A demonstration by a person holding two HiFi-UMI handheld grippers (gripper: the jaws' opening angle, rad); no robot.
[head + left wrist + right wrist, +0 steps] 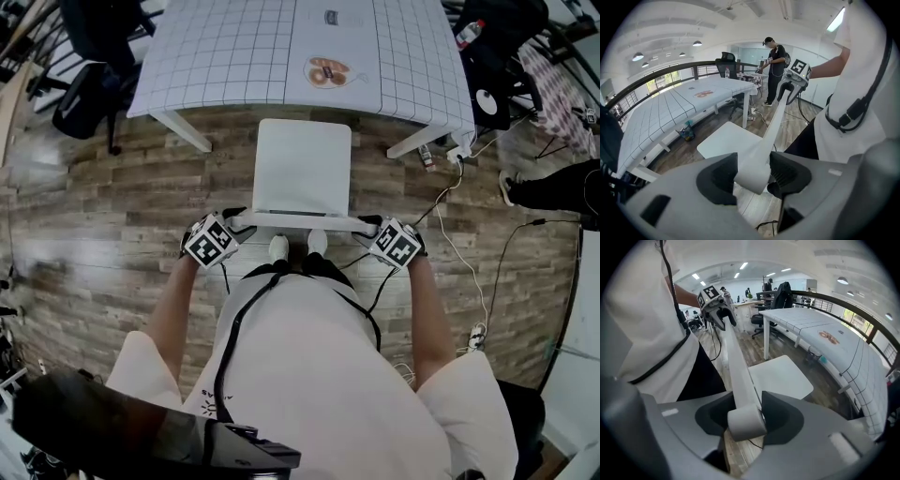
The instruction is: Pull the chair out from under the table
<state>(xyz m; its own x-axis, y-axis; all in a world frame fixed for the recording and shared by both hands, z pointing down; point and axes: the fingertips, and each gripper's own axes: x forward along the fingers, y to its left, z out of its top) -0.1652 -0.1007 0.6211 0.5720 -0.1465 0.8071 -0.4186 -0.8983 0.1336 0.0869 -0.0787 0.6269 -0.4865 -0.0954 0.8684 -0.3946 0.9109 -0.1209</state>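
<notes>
While tools (239, 223) (367, 226) clasp the chair (302, 165), its legs hide.

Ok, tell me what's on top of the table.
A gridded white cover lies over the table, with a flat brownish print and a small label on it. The tabletop beneath is hidden.

A wood-plank floor (112, 216) lay underfoot, and a white cable (464, 258) trailed across it towards a power strip (477, 334). A black office chair (727, 65) stood further back, near a person in black (774, 70) who was standing upright. A dark railing (843, 303) curved along the room's edge, and round ceiling lamps (697, 43) glowed overhead.
</notes>
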